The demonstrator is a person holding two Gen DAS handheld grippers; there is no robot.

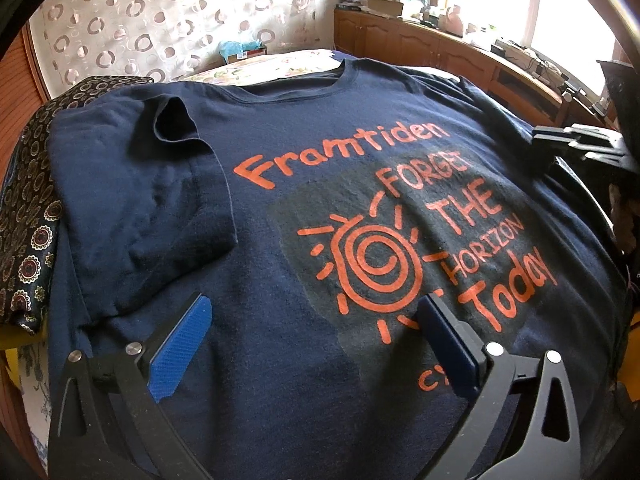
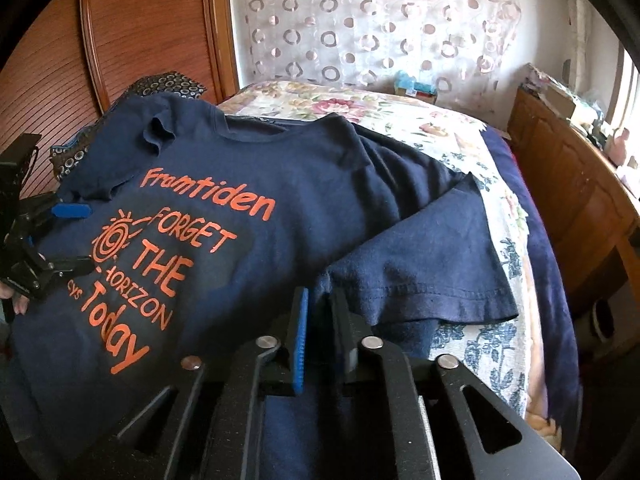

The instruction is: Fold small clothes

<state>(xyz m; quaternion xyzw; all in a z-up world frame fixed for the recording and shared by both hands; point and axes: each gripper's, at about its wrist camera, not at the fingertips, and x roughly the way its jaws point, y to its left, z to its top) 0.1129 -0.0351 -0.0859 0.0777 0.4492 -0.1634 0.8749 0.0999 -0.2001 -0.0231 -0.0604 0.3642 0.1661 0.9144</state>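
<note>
A navy T-shirt (image 1: 280, 184) with orange print lies face up on the bed; it also shows in the right wrist view (image 2: 304, 184). Its left sleeve (image 1: 176, 184) is folded inward onto the chest. My left gripper (image 1: 316, 312) is open and empty, hovering just above the lower front of the shirt; it shows at the left edge of the right wrist view (image 2: 86, 236). My right gripper (image 2: 320, 304) is shut on the shirt's right side by the armpit, next to the right sleeve (image 2: 424, 264), which lies spread on the bedspread. It shows at the right edge of the left wrist view (image 1: 576, 140).
A floral bedspread (image 2: 400, 116) covers the bed under the shirt. A dark patterned cloth (image 1: 36, 216) lies left of the shirt. Wooden cabinets (image 1: 420, 44) with clutter stand along the window side. A wooden wardrobe (image 2: 120, 32) and a circle-patterned curtain (image 2: 360, 20) are behind.
</note>
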